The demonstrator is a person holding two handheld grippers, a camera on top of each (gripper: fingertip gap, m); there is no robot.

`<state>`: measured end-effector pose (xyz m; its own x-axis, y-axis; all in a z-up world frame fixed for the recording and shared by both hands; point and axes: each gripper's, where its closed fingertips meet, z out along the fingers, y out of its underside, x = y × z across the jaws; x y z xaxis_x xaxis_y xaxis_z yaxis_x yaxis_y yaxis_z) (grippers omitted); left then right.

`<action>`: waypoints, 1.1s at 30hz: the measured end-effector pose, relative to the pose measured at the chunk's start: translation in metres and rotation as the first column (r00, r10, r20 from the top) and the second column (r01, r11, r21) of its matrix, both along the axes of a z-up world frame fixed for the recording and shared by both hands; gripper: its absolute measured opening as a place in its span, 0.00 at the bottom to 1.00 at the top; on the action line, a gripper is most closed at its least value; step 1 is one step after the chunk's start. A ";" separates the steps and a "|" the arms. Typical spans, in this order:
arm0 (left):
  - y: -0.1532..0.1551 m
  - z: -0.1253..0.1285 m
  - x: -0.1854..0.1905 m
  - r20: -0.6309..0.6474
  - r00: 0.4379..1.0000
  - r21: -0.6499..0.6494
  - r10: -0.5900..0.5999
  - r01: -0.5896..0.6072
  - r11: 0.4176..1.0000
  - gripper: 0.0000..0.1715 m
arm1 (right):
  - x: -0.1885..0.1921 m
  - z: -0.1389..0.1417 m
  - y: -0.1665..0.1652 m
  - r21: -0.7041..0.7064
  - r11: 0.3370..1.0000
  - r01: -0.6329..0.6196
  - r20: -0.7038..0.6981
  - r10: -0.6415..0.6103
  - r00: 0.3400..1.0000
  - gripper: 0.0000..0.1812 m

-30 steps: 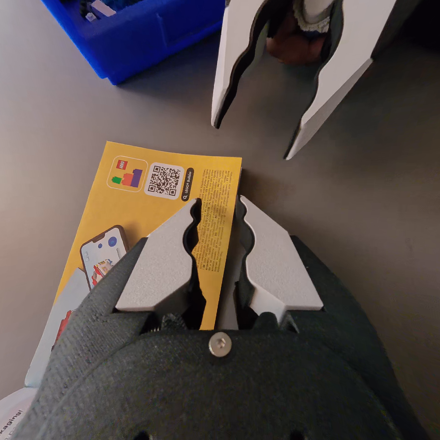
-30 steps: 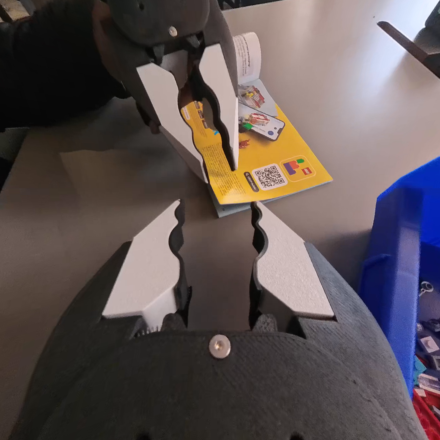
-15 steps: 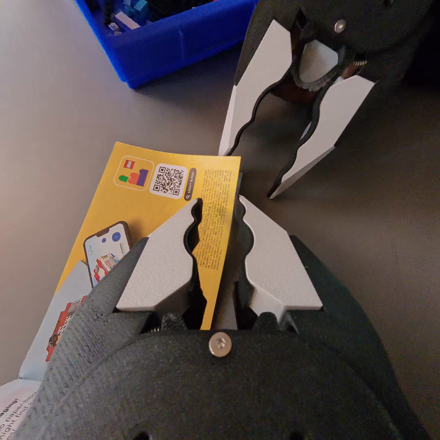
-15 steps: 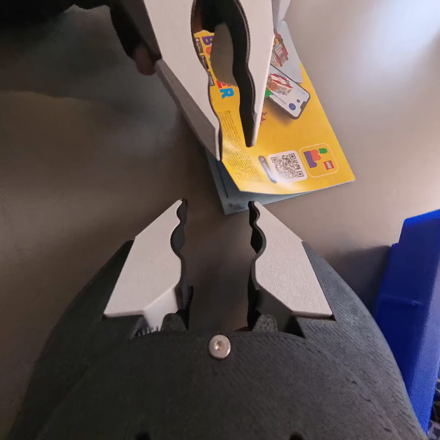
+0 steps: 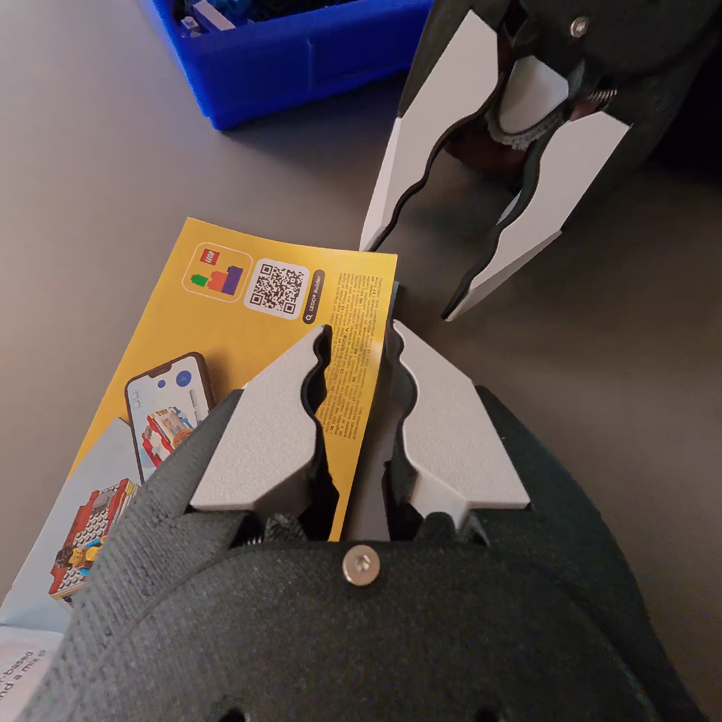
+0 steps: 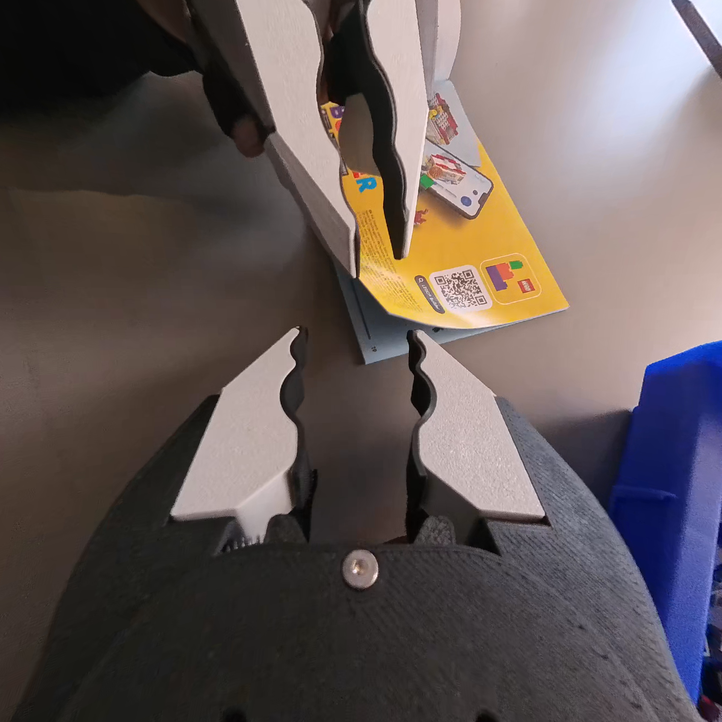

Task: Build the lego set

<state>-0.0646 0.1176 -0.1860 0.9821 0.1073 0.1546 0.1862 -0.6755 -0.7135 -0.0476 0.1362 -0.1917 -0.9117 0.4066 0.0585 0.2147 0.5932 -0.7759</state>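
The instruction booklet (image 5: 242, 312) lies on the grey table with its yellow page on top. My left gripper (image 5: 359, 325) is shut on the right edge of that yellow page and holds it curled up off the light blue pages (image 6: 375, 336) below. In the right wrist view the left gripper (image 6: 377, 265) pinches the page from above. My right gripper (image 6: 355, 331) is open and empty, low over the table, its tips just in front of the booklet's near corner. It shows in the left wrist view (image 5: 406, 282), beside the page's far corner.
A blue bin (image 5: 297, 70) of loose bricks stands beyond the booklet; it also shows at the right edge of the right wrist view (image 6: 680, 488). The grey table (image 5: 78, 195) is bare around the booklet. A dark sleeve is behind the left gripper. Less than 4 cm separates the two grippers' tips.
My right gripper has come closer to the booklet's corner, still open. My left gripper has kept hold of the yellow page, which now curls higher off the pages below.
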 end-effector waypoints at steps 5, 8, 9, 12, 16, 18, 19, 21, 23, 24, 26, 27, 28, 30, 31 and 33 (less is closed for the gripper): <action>-0.002 0.000 0.000 0.044 0.999 -0.002 0.016 -0.016 1.000 0.16 | -0.003 0.006 -0.003 -0.033 0.999 0.008 -0.030 -0.009 1.000 0.32; -0.002 0.004 0.003 0.109 0.994 0.015 0.026 -0.028 0.999 0.18 | -0.006 0.012 -0.005 -0.060 0.998 0.013 -0.054 -0.016 0.998 0.32; -0.001 0.007 0.003 0.128 0.991 0.036 0.038 -0.042 0.998 0.18 | -0.006 0.013 -0.006 -0.066 0.998 0.012 -0.061 -0.016 0.998 0.32; 0.004 0.020 0.001 0.197 0.979 0.104 0.059 -0.081 0.991 0.23 | -0.006 0.015 -0.008 -0.071 0.997 0.011 -0.079 -0.017 0.997 0.32; 0.012 0.033 0.001 0.257 0.963 0.170 0.076 -0.122 0.978 0.28 | -0.006 0.016 -0.011 -0.074 0.997 0.005 -0.090 -0.012 0.996 0.32; 0.017 0.037 -0.004 0.339 0.933 0.190 0.123 -0.196 0.962 0.29 | -0.006 0.017 -0.013 -0.078 0.997 0.002 -0.097 -0.010 0.995 0.31; 0.020 0.039 -0.007 0.370 0.917 0.191 0.146 -0.230 0.954 0.31 | -0.006 0.017 -0.013 -0.080 0.997 0.001 -0.100 -0.009 0.995 0.31; 0.023 0.038 -0.013 0.409 0.892 0.187 0.192 -0.287 0.939 0.32 | -0.006 0.018 -0.015 -0.082 0.997 -0.003 -0.106 -0.006 0.994 0.31; 0.024 0.034 -0.017 0.431 0.876 0.178 0.216 -0.318 0.931 0.32 | -0.006 0.018 -0.015 -0.078 0.997 -0.006 -0.108 -0.003 0.994 0.31; 0.024 0.032 -0.019 0.438 0.870 0.173 0.227 -0.329 0.928 0.32 | -0.006 0.018 -0.015 -0.078 0.997 -0.007 -0.109 -0.001 0.994 0.31; 0.025 0.029 -0.023 0.457 0.854 0.171 0.248 -0.358 0.918 0.32 | -0.005 0.018 -0.016 -0.079 0.997 -0.012 -0.112 0.003 0.994 0.31; 0.026 0.028 -0.025 0.472 0.843 0.172 0.257 -0.373 0.912 0.32 | -0.005 0.018 -0.016 -0.078 0.997 -0.015 -0.113 0.007 0.994 0.32; 0.028 0.028 -0.027 0.483 0.835 0.172 0.265 -0.387 0.906 0.32 | -0.005 0.018 -0.016 -0.076 0.997 -0.018 -0.115 0.009 0.993 0.32; 0.031 0.026 -0.031 0.484 0.828 0.160 0.284 -0.403 0.901 0.32 | -0.004 0.018 -0.017 -0.073 0.997 -0.022 -0.120 0.014 0.993 0.32; 0.033 0.024 -0.032 0.476 0.829 0.149 0.294 -0.406 0.902 0.33 | -0.004 0.018 -0.017 -0.073 0.997 -0.025 -0.124 0.016 0.992 0.32; 0.034 0.019 -0.035 0.451 0.833 0.127 0.320 -0.415 0.901 0.34 | -0.003 0.018 -0.017 -0.071 0.997 -0.027 -0.127 0.018 0.992 0.32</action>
